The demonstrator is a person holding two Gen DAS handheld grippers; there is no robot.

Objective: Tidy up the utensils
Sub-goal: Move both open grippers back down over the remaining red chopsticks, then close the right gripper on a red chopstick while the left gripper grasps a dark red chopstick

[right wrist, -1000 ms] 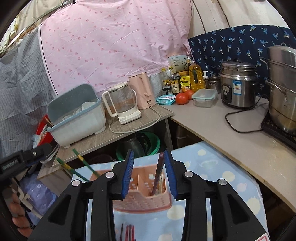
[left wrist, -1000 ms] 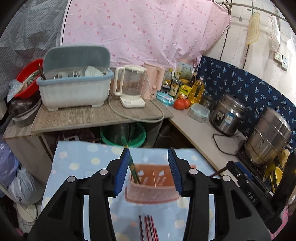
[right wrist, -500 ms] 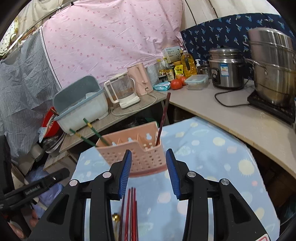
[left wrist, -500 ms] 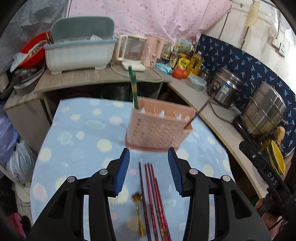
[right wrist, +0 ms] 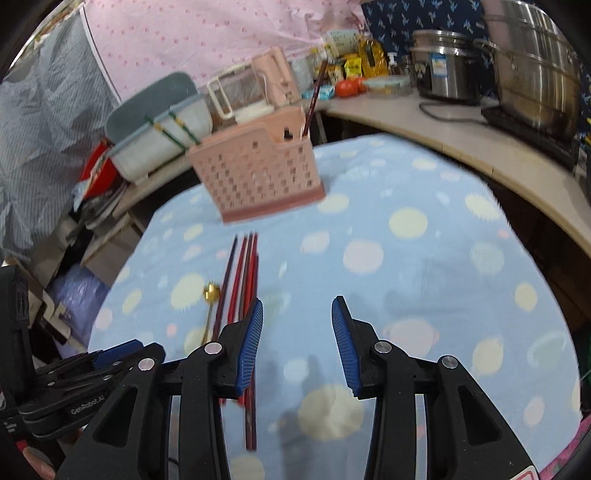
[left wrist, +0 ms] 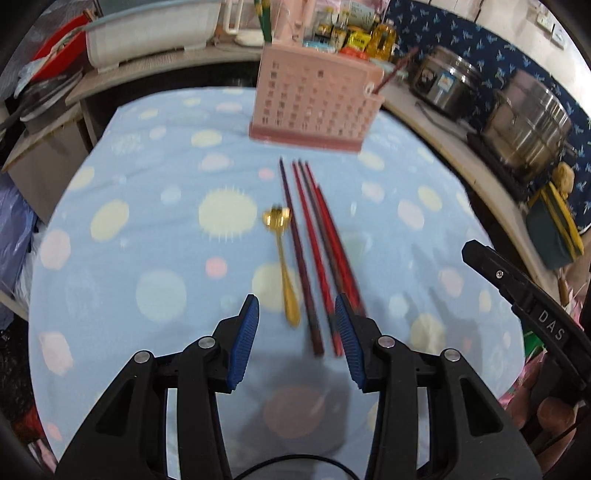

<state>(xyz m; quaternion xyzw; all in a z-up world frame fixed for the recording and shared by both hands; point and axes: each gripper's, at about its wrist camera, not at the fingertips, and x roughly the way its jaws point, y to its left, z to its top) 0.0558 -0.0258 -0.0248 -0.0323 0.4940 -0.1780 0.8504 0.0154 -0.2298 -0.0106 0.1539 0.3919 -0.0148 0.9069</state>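
The task looks partly done: a few chopsticks stand in the pink basket [left wrist: 314,99], while red chopsticks [left wrist: 317,251] and a gold spoon [left wrist: 284,266] lie on the cloth below the left gripper [left wrist: 297,341] and right gripper [right wrist: 297,345], both open and empty.

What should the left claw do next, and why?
Probably dip down and close on the chopsticks. The left claw is open and empty just above their near ends, and they lie loose on the cloth, not yet in the pink holder.

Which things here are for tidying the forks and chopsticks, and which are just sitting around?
For the job:
pink basket
red chopsticks
gold fork
green chopsticks

Just lying about:
steel pots
tomatoes
oil bottle
glass kettle
dish tub
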